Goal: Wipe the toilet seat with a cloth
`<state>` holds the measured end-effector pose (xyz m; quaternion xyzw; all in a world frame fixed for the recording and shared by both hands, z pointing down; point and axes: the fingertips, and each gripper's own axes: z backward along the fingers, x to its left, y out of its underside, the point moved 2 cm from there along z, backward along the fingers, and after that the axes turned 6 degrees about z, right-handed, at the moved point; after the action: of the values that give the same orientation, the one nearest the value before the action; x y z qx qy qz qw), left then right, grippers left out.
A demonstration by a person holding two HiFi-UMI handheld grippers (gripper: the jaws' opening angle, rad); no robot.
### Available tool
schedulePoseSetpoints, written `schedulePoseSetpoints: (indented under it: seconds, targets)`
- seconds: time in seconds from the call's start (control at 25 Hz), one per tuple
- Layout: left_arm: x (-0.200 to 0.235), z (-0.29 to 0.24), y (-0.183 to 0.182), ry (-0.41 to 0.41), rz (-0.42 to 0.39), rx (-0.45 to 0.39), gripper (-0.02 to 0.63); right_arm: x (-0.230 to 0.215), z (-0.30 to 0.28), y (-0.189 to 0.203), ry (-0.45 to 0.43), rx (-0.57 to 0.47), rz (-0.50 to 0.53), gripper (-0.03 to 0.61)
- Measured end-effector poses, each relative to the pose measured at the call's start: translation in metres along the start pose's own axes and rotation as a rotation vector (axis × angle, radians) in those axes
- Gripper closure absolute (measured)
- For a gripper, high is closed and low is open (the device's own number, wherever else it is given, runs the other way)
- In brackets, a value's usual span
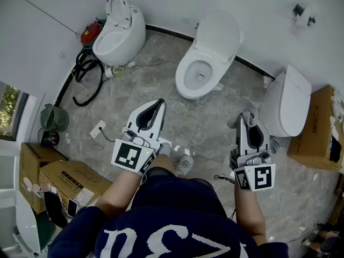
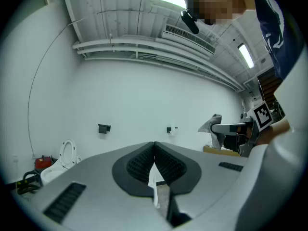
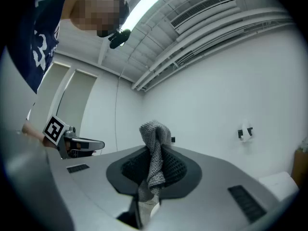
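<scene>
Right claw [image 3: 153,170] was pinching the grey knit cloth [image 3: 155,143], which stuck up past the tips with its top fold flopped over. Left claw [image 2: 154,160] was pressed together, nothing in it. The cloth looked light, soft and limp, so it would likely bunch and drag. Best held by the bunched middle, as here, with the free end left to wipe. The open toilet [image 1: 207,58] sat ahead, between both claws and well apart from them, lid up, seat rim [image 1: 183,74] exposed. Bare floor [image 1: 207,122] ahead gave room to close in. A closed toilet [image 1: 290,101] stood near the right claw's outer side: the tight edge. Cables [image 1: 86,82] lay far left of the left claw.
</scene>
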<state>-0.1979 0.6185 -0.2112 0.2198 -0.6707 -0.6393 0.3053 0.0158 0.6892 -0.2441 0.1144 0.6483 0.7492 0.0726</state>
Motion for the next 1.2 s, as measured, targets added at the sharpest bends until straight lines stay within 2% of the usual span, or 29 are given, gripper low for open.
schedulePoseSetpoints:
  seconds: [0.72, 1.0, 1.2]
  targets:
    - [-0.013, -0.009, 0.001, -0.032, -0.015, -0.001, 0.594, -0.028, 0.019, 0.014, 0.019, 0.021, -0.037, 0.512]
    - [-0.003, -0.03, 0.004, -0.038, 0.001, 0.003, 0.594, -0.038, -0.004, 0.021, 0.016, 0.025, -0.063, 0.512]
    - [0.012, -0.064, 0.006, -0.031, 0.012, 0.009, 0.594, -0.056, -0.03, 0.027, 0.025, 0.043, -0.055, 0.511]
